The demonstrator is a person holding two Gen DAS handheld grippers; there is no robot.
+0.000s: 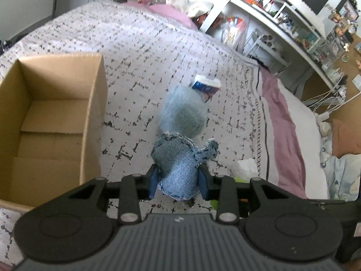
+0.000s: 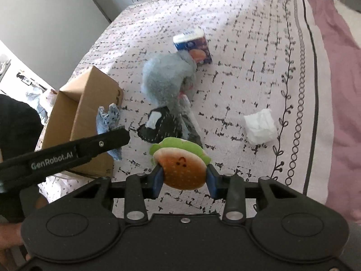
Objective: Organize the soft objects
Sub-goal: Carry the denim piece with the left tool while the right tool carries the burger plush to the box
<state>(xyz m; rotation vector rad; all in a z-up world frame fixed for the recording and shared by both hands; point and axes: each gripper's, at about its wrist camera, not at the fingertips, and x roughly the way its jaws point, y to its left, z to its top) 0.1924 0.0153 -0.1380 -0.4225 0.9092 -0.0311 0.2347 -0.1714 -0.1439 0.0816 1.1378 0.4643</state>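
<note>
Between the pads of the left gripper (image 1: 178, 180) sits a pinched denim toy (image 1: 180, 164); the open cardboard box (image 1: 94, 113) lies just leftward, nearer this hand. Beyond, the right gripper (image 2: 183, 178) clamps a burger plush (image 2: 182, 169), farther from the box.

A home bedroom: patterned bedspread (image 1: 158, 52), pink sheet (image 1: 284, 122), cluttered white shelves (image 1: 293, 22) alongside.

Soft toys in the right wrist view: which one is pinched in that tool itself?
The burger plush, tan bun with green lettuce frill, sits between the right tool fingers. The grey furry plush lies loose on the bedspread; the denim piece is in the left tool.
</note>
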